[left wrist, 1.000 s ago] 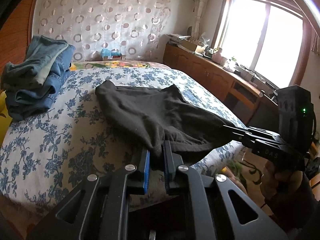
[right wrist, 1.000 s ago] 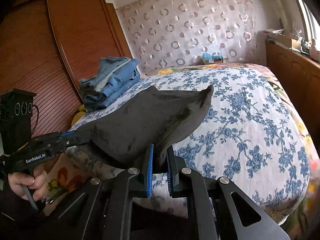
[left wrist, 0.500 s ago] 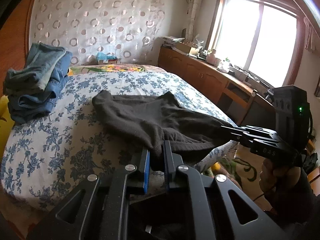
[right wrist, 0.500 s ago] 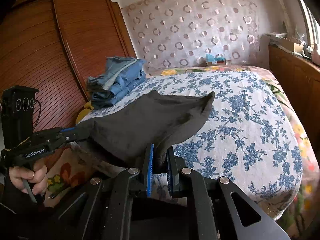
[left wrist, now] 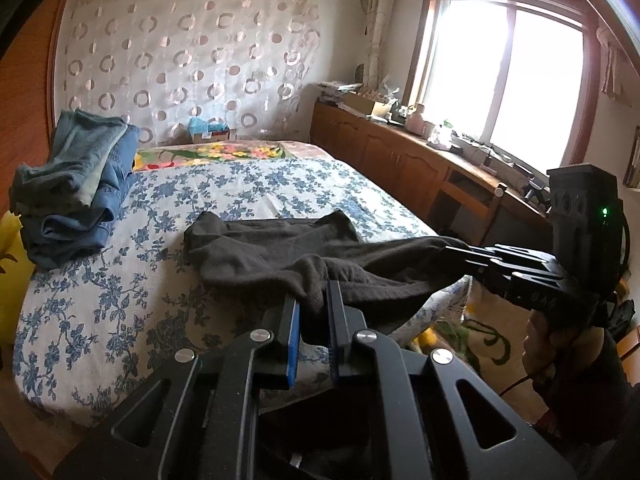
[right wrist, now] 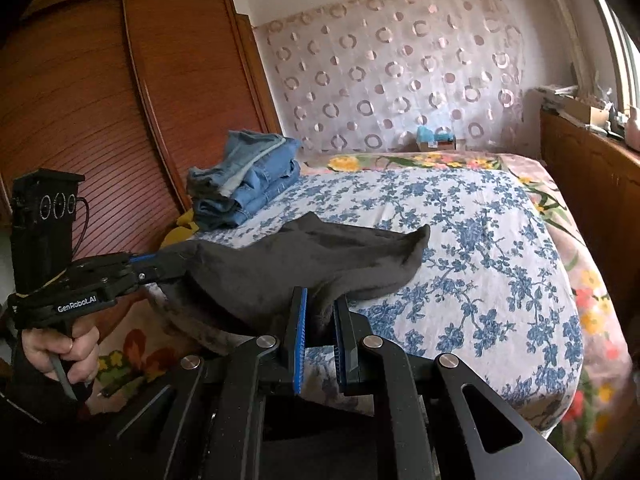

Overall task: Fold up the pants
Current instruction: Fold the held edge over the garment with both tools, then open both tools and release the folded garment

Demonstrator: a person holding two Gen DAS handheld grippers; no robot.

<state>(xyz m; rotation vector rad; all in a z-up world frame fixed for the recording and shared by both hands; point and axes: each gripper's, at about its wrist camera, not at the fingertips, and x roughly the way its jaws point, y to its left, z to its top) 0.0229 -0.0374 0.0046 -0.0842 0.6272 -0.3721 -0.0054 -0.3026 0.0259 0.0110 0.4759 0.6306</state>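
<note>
Dark grey pants [left wrist: 280, 248] lie across the near end of the bed [left wrist: 120, 300], their far part resting on the floral sheet. My left gripper [left wrist: 312, 300] is shut on one bunched near edge of the pants. My right gripper [right wrist: 320, 312] is shut on the other near edge [right wrist: 304, 264]. Each gripper shows in the other's view: the right one [left wrist: 460, 248] at the right, the left one [right wrist: 172, 260] at the left, both pinching cloth. The near edge hangs between them off the foot of the bed.
A pile of folded blue jeans [left wrist: 76, 184] sits on the bed's far left [right wrist: 244, 176]. A wooden wardrobe [right wrist: 100, 120] stands to the left. Wooden cabinets [left wrist: 400, 160] under the window run along the right. A yellow object [left wrist: 8, 272] lies by the bed's left edge.
Both grippers have drawn back toward the foot of the bed and lowered, still holding the pants. The pants slid nearer and now lie flatter on the sheet.
</note>
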